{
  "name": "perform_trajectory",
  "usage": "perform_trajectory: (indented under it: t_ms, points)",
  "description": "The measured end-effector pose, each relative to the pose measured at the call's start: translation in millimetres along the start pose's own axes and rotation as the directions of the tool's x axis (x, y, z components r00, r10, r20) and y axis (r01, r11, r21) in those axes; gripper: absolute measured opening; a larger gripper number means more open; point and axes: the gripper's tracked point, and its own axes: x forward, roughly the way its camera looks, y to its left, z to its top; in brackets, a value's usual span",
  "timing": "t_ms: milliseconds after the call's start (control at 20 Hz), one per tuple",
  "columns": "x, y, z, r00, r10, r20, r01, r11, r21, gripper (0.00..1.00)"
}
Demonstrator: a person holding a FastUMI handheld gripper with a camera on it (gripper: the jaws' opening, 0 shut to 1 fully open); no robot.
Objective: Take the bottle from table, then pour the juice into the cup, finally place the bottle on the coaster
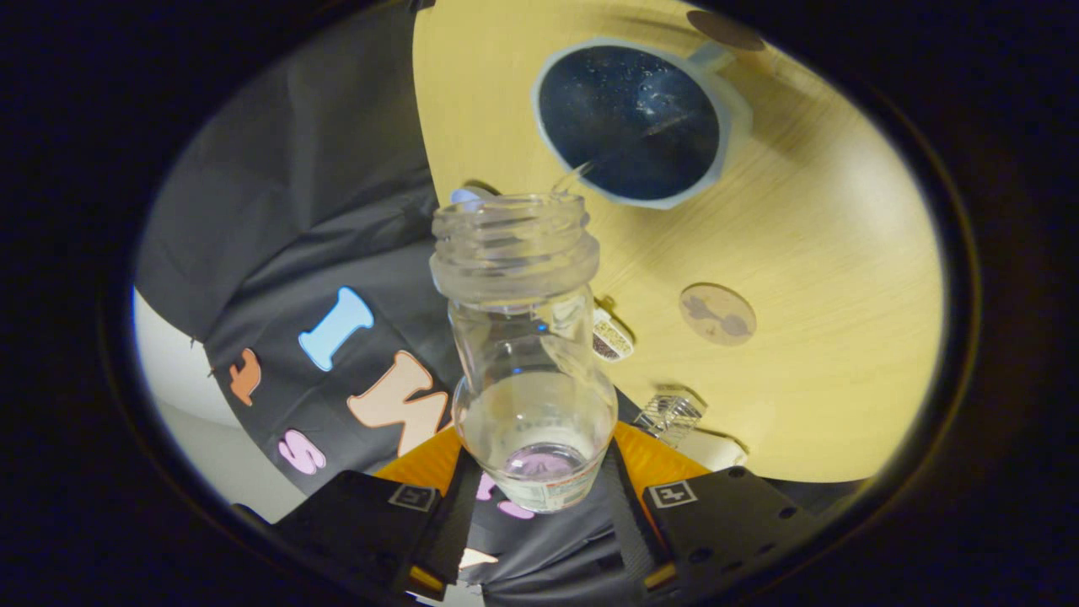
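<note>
A pale wooden table [809,278] with fine straight grain and a rounded edge takes up the far and right side of the scene, with the booth's creased black cloth wall to the left and a strip of light floor below it. On the table stands a pale blue cup [641,122], round-mouthed with a thick rim and a handle on its far side; its inside is dark and speckled with bubbles or droplets. A thin clear stream of juice [573,175] runs from the bottle's lip into the cup's near edge. The bottle [527,354] is clear plastic (or glass, hard to say which), uncapped, with a threaded neck, a bulging shoulder and a label band near its base; it is tipped toward the cup, with some clear liquid pooled inside. The gripper [539,497] pinches the bottle's lower body, one finger pressed to each side. To the right of the bottle, well apart from the cup, lies a flat round coaster [717,314] of light wood with a darker figure on it. Another dark disc [723,29] sits beyond the cup.
</note>
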Motion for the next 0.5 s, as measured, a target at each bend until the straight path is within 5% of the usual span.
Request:
perform_trajectory:
  t_ms: [500]
  points:
    - [-5.2,5.1,-0.1,1.000,-0.002,-0.030,0.004,0.998,0.065,0.75]
